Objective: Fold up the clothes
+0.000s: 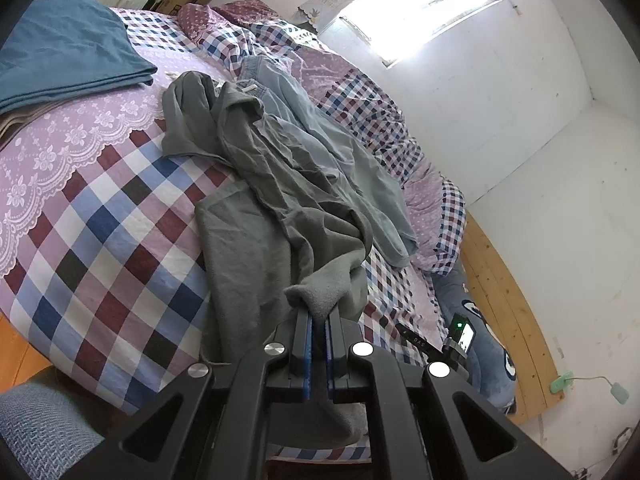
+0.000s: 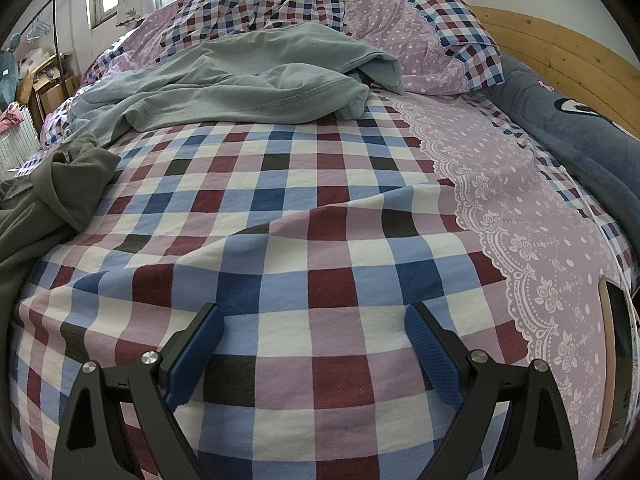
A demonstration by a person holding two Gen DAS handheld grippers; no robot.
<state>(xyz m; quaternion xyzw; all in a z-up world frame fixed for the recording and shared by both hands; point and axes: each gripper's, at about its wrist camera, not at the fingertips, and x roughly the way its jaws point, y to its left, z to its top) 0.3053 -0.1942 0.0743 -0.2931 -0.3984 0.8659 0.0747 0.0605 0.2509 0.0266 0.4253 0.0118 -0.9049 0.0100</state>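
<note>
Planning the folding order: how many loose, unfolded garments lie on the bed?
2. A dark grey garment pinched in the left gripper, and a lighter grey-blue garment crumpled behind it near the pillows. More may hide underneath.

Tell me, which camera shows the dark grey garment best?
The left wrist view: the dark grey garment stretches down the checked bedspread, its edge pinched by the left gripper. The right wrist view catches only a bunched corner at its left edge.
</note>
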